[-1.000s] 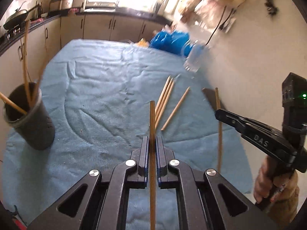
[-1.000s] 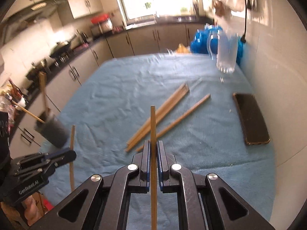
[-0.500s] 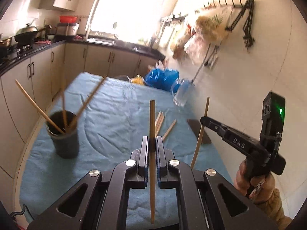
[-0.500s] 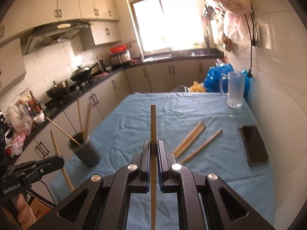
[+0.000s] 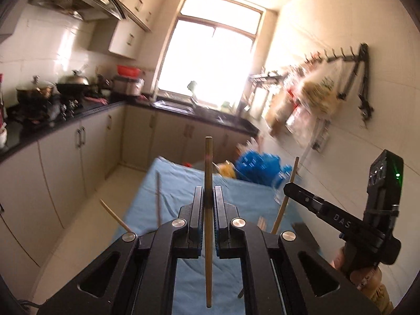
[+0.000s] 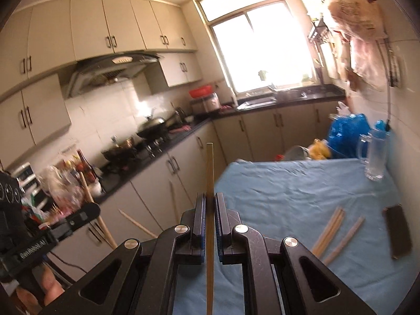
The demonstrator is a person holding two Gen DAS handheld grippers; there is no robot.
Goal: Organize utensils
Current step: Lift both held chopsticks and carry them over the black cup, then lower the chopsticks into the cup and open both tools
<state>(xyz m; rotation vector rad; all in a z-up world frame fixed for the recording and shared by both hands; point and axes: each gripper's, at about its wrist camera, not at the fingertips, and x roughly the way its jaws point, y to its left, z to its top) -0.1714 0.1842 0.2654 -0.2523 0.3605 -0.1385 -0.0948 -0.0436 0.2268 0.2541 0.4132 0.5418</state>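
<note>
My left gripper [image 5: 208, 197] is shut on a wooden chopstick [image 5: 208, 162] that stands upright between its pads, raised above the blue-clothed table [image 5: 181, 183]. My right gripper [image 6: 209, 204] is shut on another chopstick [image 6: 210, 168], also upright; it shows in the left wrist view [image 5: 288, 187] with its chopstick [image 5: 287, 189]. Several loose chopsticks [image 6: 330, 229] lie on the cloth at the right. Tips of chopsticks [image 5: 115, 215] standing in the dark cup poke up at the left; the cup itself is hidden behind the gripper bodies.
A black phone [image 6: 397, 232] lies at the table's right edge by the wall. A glass mug [image 6: 374, 157] and blue bags [image 6: 346, 131] stand at the far end. Kitchen counters and cabinets [image 6: 162, 173] run along the left.
Both grippers have tilted upward and lifted, each still holding its chopstick. The views now show more of the kitchen and less table; the cup has dropped out of sight.
</note>
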